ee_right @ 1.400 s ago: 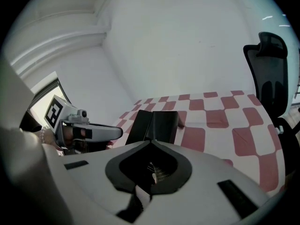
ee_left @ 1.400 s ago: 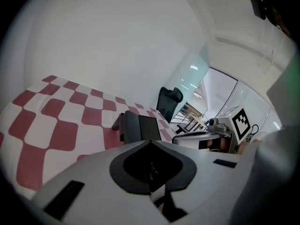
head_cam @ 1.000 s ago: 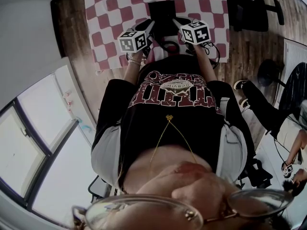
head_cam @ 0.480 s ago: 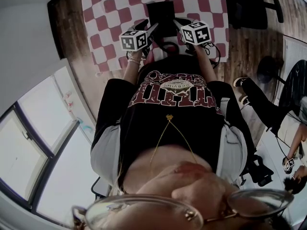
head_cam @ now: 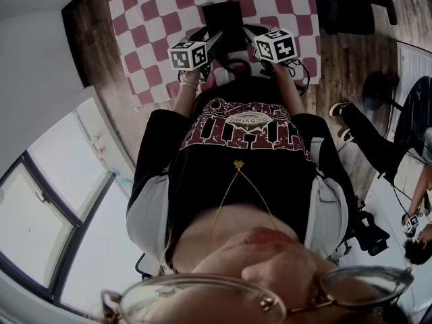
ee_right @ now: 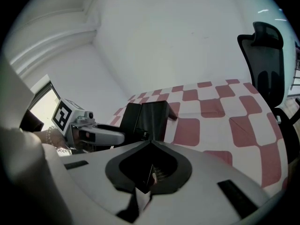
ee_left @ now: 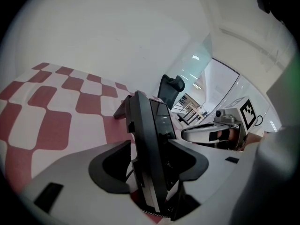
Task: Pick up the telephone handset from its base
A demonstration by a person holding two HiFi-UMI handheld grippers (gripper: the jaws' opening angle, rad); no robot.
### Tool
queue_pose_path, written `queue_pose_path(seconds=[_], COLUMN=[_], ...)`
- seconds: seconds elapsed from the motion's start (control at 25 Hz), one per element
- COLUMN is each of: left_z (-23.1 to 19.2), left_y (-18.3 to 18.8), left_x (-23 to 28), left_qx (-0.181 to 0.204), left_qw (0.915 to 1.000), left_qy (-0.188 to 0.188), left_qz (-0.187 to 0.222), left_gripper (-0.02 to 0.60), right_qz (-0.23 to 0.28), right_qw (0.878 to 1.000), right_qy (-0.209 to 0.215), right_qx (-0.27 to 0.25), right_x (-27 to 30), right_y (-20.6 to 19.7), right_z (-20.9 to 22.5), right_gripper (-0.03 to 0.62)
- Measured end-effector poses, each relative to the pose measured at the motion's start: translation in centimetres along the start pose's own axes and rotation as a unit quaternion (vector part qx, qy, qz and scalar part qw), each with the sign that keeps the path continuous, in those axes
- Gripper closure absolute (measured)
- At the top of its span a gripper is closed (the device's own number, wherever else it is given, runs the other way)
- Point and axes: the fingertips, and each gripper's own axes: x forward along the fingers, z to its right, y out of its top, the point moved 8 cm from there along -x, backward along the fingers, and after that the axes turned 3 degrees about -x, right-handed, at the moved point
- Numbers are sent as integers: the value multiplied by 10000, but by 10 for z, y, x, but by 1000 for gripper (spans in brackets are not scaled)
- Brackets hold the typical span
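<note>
The black telephone (head_cam: 225,20) sits on the red-and-white checked cloth (head_cam: 155,19). In the left gripper view its handset side (ee_left: 146,139) rises as a dark bar between my jaws. My left gripper (head_cam: 214,40) (ee_left: 149,149) is open and has just been opening, the pads standing off the bar on both sides. My right gripper (head_cam: 247,31) (ee_right: 150,142) is at the telephone's (ee_right: 149,118) right front corner, its tips meeting, shut. I cannot make out anything gripped there. Each gripper shows in the other's view: the left gripper (ee_right: 101,135), the right gripper (ee_left: 206,134).
A coiled cord (head_cam: 236,65) lies by the table's near edge between my hands. Black office chairs (head_cam: 351,9) (ee_right: 269,55) stand on the wooden floor to the right. Another seated person's legs (head_cam: 368,147) are at the right. A white wall is behind the table.
The left gripper's fingers look a little wider apart beside the telephone. The whole head view has shifted slightly. The right gripper stays where it was.
</note>
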Motion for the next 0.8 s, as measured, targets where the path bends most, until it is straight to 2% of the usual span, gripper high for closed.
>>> queue_pose_path(seconds=[0.32,0.52,0.8], left_z=[-2,-1,-2], left_y=[1,0,1], left_x=[6,9,8], left_qx=[23,24,-177], left_qw=[9999,9999,9997], left_qy=[26,58,15], left_qz=[-112,-156,-145], left_gripper=[352,417,440], right_qz=[42,82,113], right_qw=[9999,9998,9995], right_qy=[-60,-70,-89], right_qx=[111,191,267], right_x=[-2,-5,-6], right_y=[-3,-4,-6], right_z=[1,2,3], right_gripper=[576,576,576])
